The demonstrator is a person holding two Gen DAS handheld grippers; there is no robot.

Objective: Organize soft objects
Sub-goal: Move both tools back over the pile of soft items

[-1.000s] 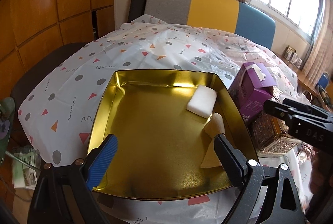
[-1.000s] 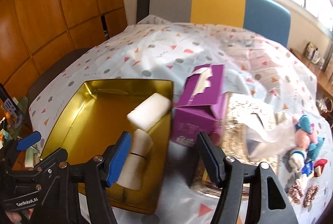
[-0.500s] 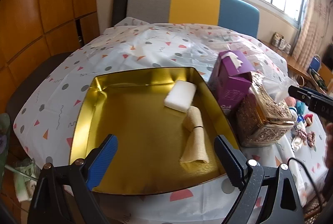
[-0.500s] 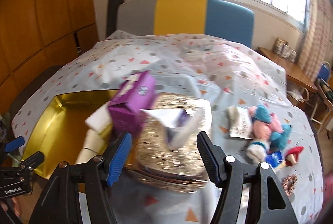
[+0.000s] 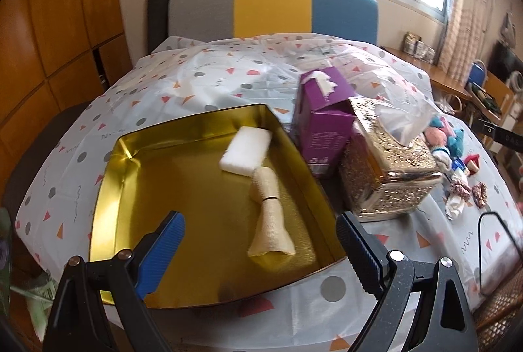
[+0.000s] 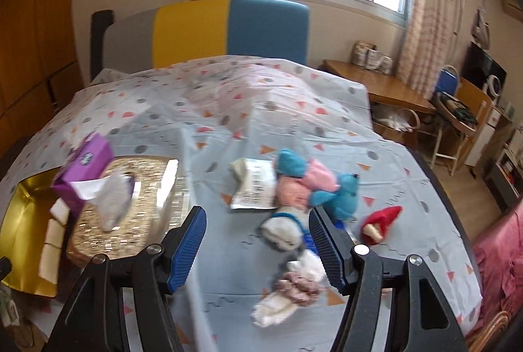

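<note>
I had the right gripper (image 6: 256,249) over the near right part of the bed (image 6: 294,129), fingers spread with nothing between them. It hung above the pile of soft toys (image 6: 313,188): a pink and blue plush, a white sock-like piece (image 6: 282,229) just below it, a red-capped piece (image 6: 380,221) off toward the right edge, and a frilly scrunchie (image 6: 299,285) close to the near edge. A flat packet (image 6: 253,188) lay touching the plush on its left.

The left gripper (image 5: 258,250) was also spread wide and empty, hanging over the near edge of the gold tray (image 5: 108,182). In the tray, along its right wall, I already had a white sponge (image 5: 245,149) and a tied beige cloth roll (image 5: 268,214), touching end to end.

Risks as I judged them: the right view was smeared, so my aim at the pile was loose. The toys lay bunched and overlapping, so closing there could pinch two at once or catch the packet. The purple tissue box (image 5: 322,123) and the gold tissue holder (image 5: 385,162) stood tight against the tray's right wall, between pile and tray; a low carry could clip them or snag the loose tissue. The scrunchie near the edge could get knocked off.
</note>
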